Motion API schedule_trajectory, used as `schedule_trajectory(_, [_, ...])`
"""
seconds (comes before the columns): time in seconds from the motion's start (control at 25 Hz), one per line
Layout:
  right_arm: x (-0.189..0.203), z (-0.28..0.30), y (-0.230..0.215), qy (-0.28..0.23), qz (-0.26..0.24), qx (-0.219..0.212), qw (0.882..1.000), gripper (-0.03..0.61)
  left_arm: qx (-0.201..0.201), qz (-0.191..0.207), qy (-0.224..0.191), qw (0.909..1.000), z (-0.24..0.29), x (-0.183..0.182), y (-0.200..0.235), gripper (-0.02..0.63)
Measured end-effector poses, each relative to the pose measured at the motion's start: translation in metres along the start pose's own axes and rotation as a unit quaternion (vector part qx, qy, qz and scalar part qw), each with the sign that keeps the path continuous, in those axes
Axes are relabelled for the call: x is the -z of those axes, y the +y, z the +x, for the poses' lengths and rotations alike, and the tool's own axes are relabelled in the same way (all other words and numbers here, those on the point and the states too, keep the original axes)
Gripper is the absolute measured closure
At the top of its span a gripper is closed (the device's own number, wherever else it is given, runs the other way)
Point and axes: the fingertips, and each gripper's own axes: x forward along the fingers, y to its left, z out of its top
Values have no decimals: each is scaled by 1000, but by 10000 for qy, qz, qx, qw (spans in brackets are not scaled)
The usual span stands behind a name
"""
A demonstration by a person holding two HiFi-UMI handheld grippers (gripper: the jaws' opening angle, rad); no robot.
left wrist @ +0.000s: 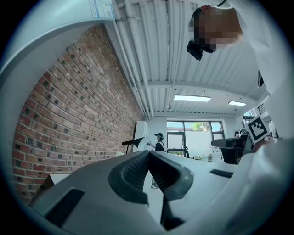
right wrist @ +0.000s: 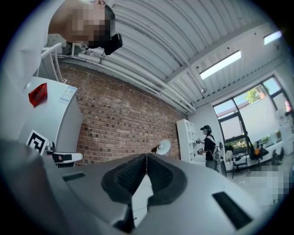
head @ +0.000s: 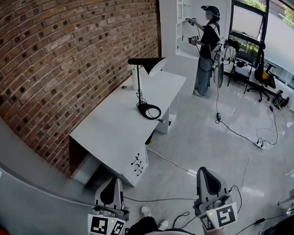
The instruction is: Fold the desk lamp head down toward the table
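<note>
Room: a red brick wall (head: 62, 60) of rough, mortared courses runs along the left. The glossy grey floor (head: 206, 136) is smooth and reflective. The ribbed white ceiling (left wrist: 156, 50) carries two flat rectangular light panels (left wrist: 192, 97). Tall windows close the far end.

Surface: one white rectangular desk (head: 113, 130) stands with its long side against the brick wall. Its top is flat and matte.

Task item: one black desk lamp (head: 138, 85) stands upright on the far half of the desk. It has a thin straight pole, a round base and a cone-shaped head with a white inner face, held level at the top of the pole. One black cable (head: 154, 114) loops around the base.

Grippers: two. The left gripper (head: 112, 185) and the right gripper (head: 208, 175) sit at the bottom of the head view, well apart from the desk and lamp. Each has a smooth grey housing and ribbed dark pads. On both, the jaw tips meet with nothing between them.

Other items: one person (head: 205, 48) stands beside one white shelf unit (head: 181, 20) at the far end.
</note>
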Motion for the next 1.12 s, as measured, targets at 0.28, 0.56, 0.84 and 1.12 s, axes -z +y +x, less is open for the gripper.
schedule_trajectory(0.28, [12,32,-7,77,-6,-28,10000,560,150,-108,87,9998,36,18,9,606])
schedule_trajectory(0.56, [23,97,-16,230,-173,-152,9995,560,318,-207,18,9993,101,29,31,606])
schedule_trajectory(0.84, [32,169,-13,280,-64,-269,9992,560,419,-171,30,9990,153,41,67,606])
schedule_trajectory(1.12, [29,204,-4,296,-205,-265,9990,560,613,-289,-29,9977,184,44,88,606])
